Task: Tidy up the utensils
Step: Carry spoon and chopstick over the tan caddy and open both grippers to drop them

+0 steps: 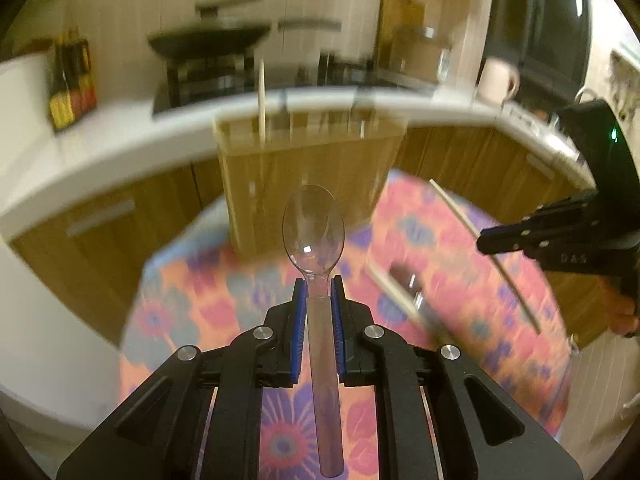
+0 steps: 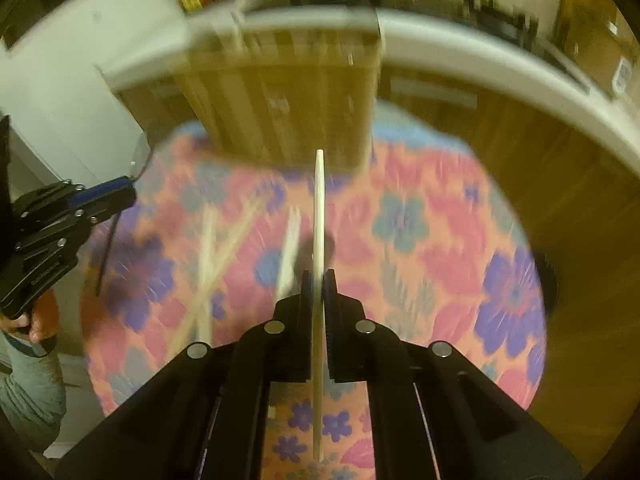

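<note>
My left gripper (image 1: 319,282) is shut on a clear plastic spoon (image 1: 314,228), bowl pointing forward, above the flowered round table (image 1: 460,280). My right gripper (image 2: 319,276) is shut on a pale wooden chopstick (image 2: 319,200) that points forward; it also shows at the right of the left wrist view (image 1: 486,242). A clear utensil holder (image 1: 308,172) with compartments stands at the table's far edge, with a stick (image 1: 262,104) upright in it; it shows blurred in the right wrist view (image 2: 288,92). Several loose chopsticks (image 2: 224,256) lie on the table.
A dark utensil (image 1: 408,284) and a chopstick (image 1: 394,292) lie on the table right of centre. Behind the table runs a white counter (image 1: 100,152) over wooden cabinets, with bottles (image 1: 72,80) and a stove with a pan (image 1: 208,40).
</note>
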{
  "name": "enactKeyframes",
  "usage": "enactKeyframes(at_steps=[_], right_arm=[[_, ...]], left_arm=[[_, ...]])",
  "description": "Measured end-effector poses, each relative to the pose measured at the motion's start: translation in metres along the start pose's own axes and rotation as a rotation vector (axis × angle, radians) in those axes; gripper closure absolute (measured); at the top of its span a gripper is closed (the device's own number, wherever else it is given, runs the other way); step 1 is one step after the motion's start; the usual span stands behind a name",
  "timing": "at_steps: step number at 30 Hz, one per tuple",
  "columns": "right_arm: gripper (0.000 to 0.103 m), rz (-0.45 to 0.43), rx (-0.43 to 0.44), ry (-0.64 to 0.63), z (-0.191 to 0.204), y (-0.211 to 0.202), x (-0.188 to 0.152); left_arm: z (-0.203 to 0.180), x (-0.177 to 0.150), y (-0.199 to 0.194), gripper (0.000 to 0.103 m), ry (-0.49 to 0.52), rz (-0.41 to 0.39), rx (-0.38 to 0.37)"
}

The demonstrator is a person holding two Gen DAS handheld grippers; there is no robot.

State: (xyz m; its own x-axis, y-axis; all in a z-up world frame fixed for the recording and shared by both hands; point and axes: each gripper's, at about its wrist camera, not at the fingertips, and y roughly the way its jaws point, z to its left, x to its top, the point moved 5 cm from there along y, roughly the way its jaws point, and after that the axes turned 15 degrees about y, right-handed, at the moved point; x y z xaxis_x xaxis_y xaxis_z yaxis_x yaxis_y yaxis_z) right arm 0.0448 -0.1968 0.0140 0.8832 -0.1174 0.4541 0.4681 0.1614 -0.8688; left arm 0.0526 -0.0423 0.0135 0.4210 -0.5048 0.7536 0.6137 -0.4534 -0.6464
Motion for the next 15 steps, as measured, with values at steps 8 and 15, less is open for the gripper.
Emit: enactKeyframes(at_steps=[8,15], right_arm=[[0.1,-0.303,0.131,-0.056,0.012,-0.077,0.059],[0.1,-0.437,0.215,-0.075,0.038,-0.082,0.103]], left_arm=[[0.028,0.081,-0.041,0.093,-0.015,-0.268,0.073],[0.044,0.115,-0.026,0.093,0.005,-0.343,0.245]])
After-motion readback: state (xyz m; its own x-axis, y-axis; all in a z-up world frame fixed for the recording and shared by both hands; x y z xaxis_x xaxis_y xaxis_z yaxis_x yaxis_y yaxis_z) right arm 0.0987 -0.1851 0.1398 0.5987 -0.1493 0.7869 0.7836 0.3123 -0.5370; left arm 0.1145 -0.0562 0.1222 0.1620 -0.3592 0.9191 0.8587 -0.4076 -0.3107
